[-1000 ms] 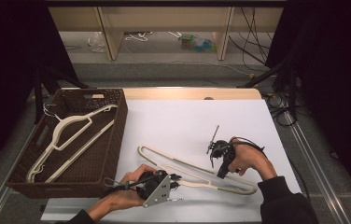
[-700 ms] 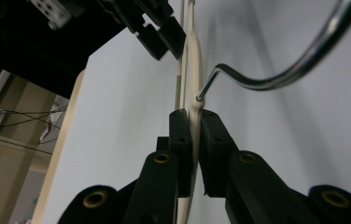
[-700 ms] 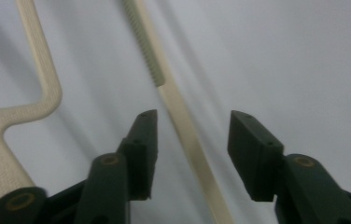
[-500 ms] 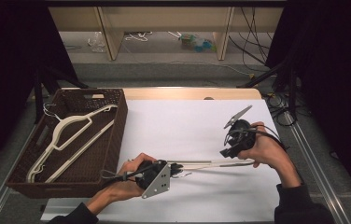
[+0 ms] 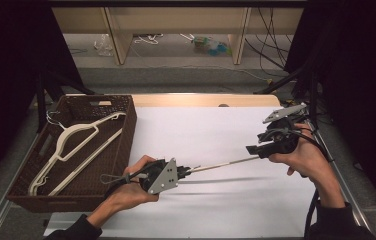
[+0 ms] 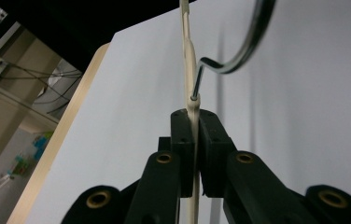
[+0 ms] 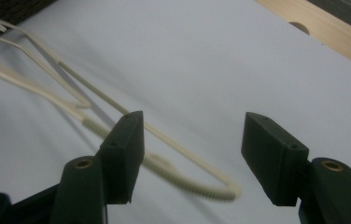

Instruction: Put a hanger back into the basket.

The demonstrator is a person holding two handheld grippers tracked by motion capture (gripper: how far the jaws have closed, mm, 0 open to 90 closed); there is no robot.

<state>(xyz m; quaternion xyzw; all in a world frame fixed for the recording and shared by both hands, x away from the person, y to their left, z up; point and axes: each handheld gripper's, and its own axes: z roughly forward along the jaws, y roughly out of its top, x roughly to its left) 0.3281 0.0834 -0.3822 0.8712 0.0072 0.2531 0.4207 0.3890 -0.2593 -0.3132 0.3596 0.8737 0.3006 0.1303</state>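
A cream plastic hanger (image 5: pixel 221 164) with a metal hook hangs edge-on above the white table (image 5: pixel 211 125). My left gripper (image 5: pixel 186 171) is shut on it by the neck. In the left gripper view the jaws (image 6: pixel 194 126) pinch the cream neck (image 6: pixel 187 60) just below the hook (image 6: pixel 243 46). My right gripper (image 5: pixel 260 142) floats at the hanger's far end, and its jaws have just been opening. In the right gripper view it (image 7: pixel 193 126) stands open, nothing pressed between the pads, with the hanger (image 7: pixel 94 88) beyond them.
A dark woven basket (image 5: pixel 126 130) stands at the table's left and holds cream hangers (image 5: pixel 76 145). A wooden strip (image 5: pixel 201 100) runs along the table's far edge. Metal rails border both sides, and dark stands rise at the back right.
The right gripper let go of the hanger, opened, and rose toward the right. The left gripper lifted the hanger off the table, turning it from flat to edge-on.
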